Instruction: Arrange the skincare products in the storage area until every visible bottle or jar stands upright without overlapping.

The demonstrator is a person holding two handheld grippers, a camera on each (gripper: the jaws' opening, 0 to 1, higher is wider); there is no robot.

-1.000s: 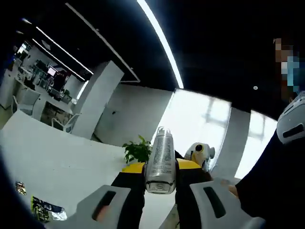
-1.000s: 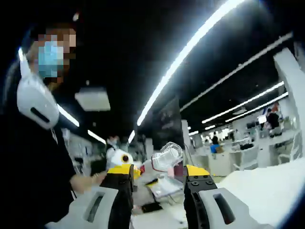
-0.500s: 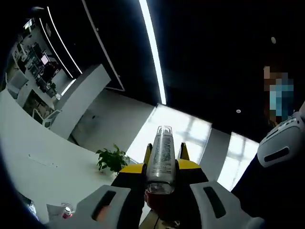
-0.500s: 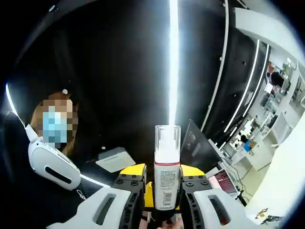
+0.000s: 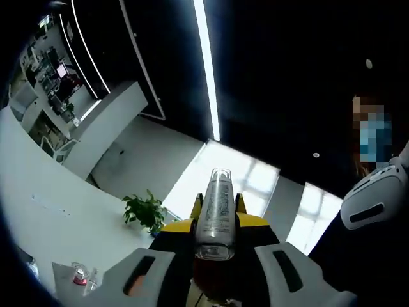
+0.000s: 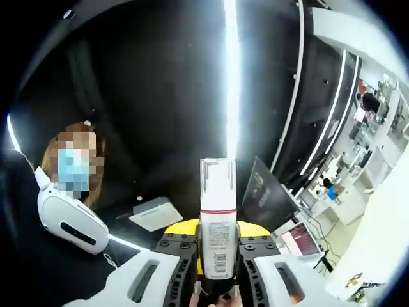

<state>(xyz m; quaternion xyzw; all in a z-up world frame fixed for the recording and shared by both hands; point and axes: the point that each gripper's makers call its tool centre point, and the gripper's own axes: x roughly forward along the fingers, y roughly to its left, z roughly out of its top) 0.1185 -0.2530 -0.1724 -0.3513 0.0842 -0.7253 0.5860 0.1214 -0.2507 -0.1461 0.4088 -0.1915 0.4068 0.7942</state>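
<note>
Both grippers' fingers clamp bottles (image 5: 216, 211) (image 6: 217, 220) under a dark ceiling (image 5: 287, 77), white table (image 5: 45, 217) below

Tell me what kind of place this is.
Probably an open-plan office: long ceiling light strips, rows of desks with monitors, and a potted plant by bright windows.

Bottle (image 5: 217, 208) between left claw (image 5: 216, 240) jaws

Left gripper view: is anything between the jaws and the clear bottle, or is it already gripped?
Nothing stands between them. The clear bottle sits directly between the left gripper's yellow-tipped jaws, pointing up toward the ceiling. The right gripper likewise holds a white bottle. The storage area cannot be judged from here.
</note>
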